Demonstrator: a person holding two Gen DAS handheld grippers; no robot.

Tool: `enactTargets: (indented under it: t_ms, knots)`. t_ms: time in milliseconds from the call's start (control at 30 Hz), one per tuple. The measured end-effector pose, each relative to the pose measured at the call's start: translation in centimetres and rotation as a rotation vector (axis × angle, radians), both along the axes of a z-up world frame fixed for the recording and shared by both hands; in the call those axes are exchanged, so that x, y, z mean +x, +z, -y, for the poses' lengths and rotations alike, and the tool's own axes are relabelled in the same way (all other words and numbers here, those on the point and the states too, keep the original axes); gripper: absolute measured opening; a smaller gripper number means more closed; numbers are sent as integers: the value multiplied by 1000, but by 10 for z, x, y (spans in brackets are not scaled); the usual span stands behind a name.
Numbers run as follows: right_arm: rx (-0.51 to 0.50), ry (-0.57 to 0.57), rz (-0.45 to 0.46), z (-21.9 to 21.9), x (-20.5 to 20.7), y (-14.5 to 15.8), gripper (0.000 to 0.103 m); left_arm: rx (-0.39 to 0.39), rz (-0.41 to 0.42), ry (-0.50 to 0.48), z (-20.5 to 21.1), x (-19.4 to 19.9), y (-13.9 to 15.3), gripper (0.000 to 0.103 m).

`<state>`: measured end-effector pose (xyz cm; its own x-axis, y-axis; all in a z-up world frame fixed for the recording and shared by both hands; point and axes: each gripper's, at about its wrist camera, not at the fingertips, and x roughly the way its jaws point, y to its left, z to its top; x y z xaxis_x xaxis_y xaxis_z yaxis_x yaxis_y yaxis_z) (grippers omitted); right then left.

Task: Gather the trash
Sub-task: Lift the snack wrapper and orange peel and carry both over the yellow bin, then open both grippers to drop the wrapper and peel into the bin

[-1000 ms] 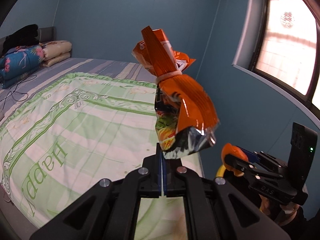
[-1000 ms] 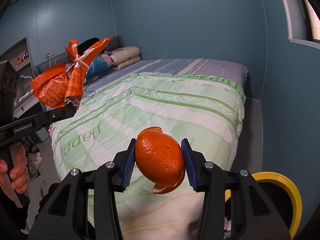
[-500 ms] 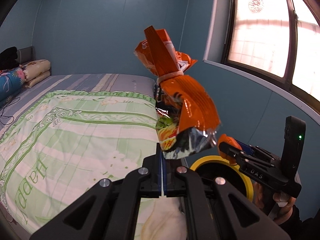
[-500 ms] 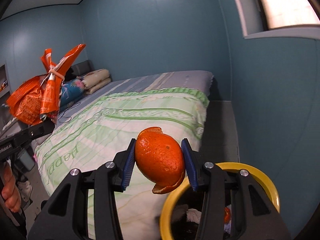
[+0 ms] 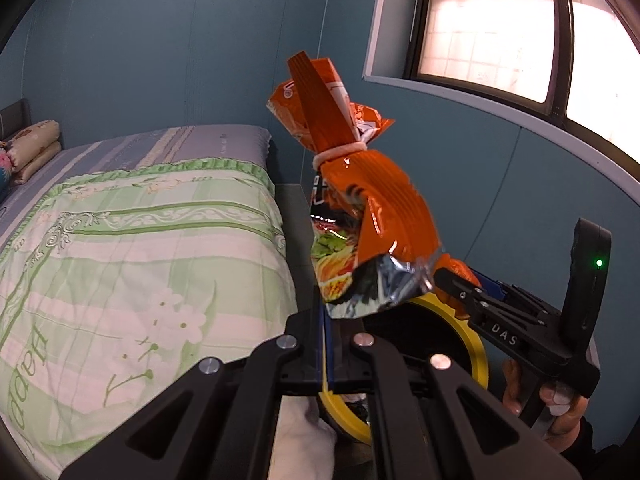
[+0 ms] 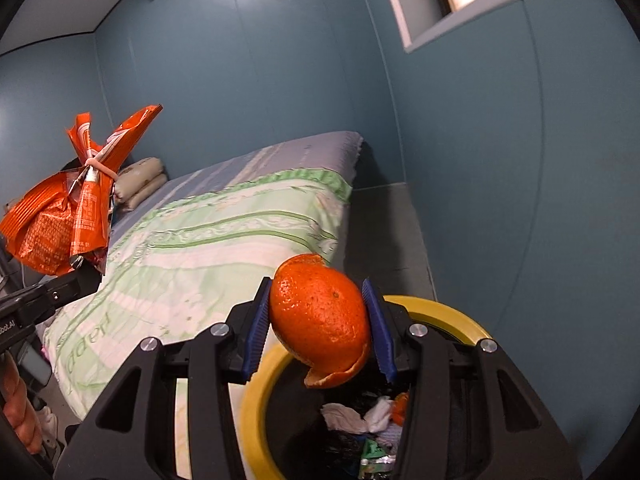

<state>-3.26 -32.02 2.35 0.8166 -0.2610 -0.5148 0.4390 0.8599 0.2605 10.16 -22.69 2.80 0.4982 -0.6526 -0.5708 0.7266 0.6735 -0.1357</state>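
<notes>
My left gripper [image 5: 326, 320] is shut on the bottom edge of an orange snack bag [image 5: 360, 204] tied with a rubber band, which stands up above the jaws. In the right wrist view the same snack bag [image 6: 60, 216] hangs at far left. My right gripper [image 6: 318, 328] is shut on an orange peel [image 6: 320, 316], held over the yellow-rimmed trash bin [image 6: 256, 400] that holds crumpled paper and wrappers. The left wrist view shows the right gripper [image 5: 460, 284] at right, above the bin's yellow rim [image 5: 476, 360].
A bed with a green and white quilt [image 5: 132, 264] fills the left side, with folded pillows [image 5: 32, 148] at its head. Blue walls close in on the right, with a window [image 5: 500, 28] above. A narrow strip of floor [image 6: 388, 232] runs between bed and wall.
Both grippers have swung to the right, away from the bed and toward the wall. The yellow bin has come into view under both of them. Both still hold their items.
</notes>
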Motion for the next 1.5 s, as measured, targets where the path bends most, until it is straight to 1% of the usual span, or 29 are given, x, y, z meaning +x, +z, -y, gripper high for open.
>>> enactTargets:
  t_ms: [267, 400, 533, 667, 800, 900, 1033, 1067, 1100, 1167, 1200, 1233, 1500]
  knots:
    - [50, -51, -47, 20, -6, -25, 43, 34, -40, -49, 36, 0, -26, 0]
    - [47, -75, -81, 27, -8, -36, 43, 65, -89, -68, 54, 8, -52, 0]
    - [68, -83, -108, 33, -7, -46, 43, 99, -148, -74, 67, 15, -78, 0]
    - [91, -96, -135, 40, -5, -55, 43, 115, -207, -89, 77, 22, -97, 0]
    - [104, -107, -145, 44, -3, -59, 43, 127, -221, -104, 83, 24, -108, 0]
    - [103, -109, -144, 45, -3, -59, 43, 124, -251, -115, 86, 26, -114, 0]
    - [112, -114, -141, 47, -5, -58, 45, 131, -251, -117, 88, 25, -118, 1]
    - [113, -118, -142, 48, -4, -58, 47, 128, -253, -115, 87, 24, -118, 4]
    - [117, -126, -143, 50, -5, -58, 48, 125, -262, -112, 86, 24, -118, 10]
    - [139, -144, -134, 54, -6, -58, 53, 113, -269, -96, 84, 24, -116, 41]
    - [146, -151, -132, 57, -8, -58, 53, 104, -263, -80, 82, 25, -114, 44]
    - [146, -161, -132, 58, -8, -57, 53, 100, -258, -78, 80, 26, -113, 45]
    - [137, -172, -129, 58, -14, -50, 53, 83, -254, -50, 65, 32, -107, 44]
